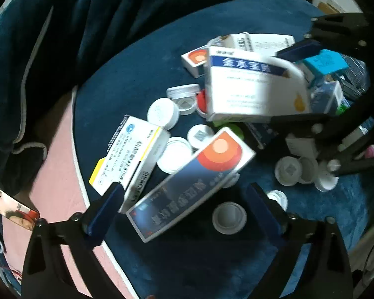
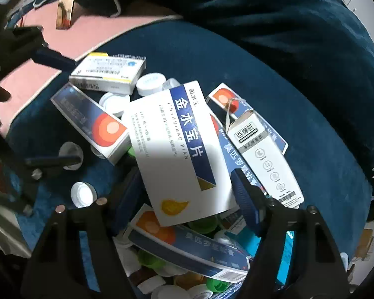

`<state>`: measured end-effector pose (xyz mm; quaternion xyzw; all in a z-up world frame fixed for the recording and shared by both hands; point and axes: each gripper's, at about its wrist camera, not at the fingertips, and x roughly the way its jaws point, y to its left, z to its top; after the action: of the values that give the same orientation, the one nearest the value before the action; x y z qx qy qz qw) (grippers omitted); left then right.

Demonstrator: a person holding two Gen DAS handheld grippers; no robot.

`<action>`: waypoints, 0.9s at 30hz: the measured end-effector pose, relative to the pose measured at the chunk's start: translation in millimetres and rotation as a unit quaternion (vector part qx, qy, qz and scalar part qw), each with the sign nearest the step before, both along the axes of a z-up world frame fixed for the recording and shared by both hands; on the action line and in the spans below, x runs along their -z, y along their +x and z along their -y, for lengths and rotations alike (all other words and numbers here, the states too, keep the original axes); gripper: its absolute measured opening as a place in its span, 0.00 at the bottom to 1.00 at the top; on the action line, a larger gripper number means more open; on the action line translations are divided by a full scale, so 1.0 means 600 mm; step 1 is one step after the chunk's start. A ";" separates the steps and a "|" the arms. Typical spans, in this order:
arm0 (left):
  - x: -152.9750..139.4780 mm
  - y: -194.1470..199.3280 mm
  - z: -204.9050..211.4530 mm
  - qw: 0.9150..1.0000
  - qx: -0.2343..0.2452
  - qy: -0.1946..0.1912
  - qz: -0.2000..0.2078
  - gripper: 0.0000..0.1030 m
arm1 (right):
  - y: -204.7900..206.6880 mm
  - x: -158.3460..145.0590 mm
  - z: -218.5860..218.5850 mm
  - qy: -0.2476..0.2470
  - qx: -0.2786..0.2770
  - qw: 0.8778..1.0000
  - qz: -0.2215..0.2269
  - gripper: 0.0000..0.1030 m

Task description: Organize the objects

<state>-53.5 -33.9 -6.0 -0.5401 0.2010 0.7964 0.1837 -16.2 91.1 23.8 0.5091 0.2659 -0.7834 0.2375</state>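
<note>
The right gripper [image 2: 187, 194] had its jaws closed on the lower part of a large white box [image 2: 177, 149], holding it tilted above the heap of boxes and caps on the blue cushion [image 2: 274, 79]. The left gripper [image 1: 184, 204] hung with jaws open around the end of a blue box with an orange circle [image 1: 194, 179] — not pressing it. To do this well, the left jaws likely needed to close squarely across that box's narrow sides, clear of the yellow-striped box [image 1: 129, 154] touching it, then lift straight up — the white caps [image 1: 162, 111] beneath could scatter.
</note>
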 end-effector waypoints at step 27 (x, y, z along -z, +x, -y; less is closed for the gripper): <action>0.031 -0.013 0.020 0.999 0.020 0.023 0.037 0.43 | -0.010 0.019 0.001 -0.050 0.033 0.996 0.063 0.71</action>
<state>-61.3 -45.7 -24.4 -0.5608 0.1871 0.7761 0.2195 -22.3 90.6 12.6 0.5534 0.1939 -0.7694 0.2534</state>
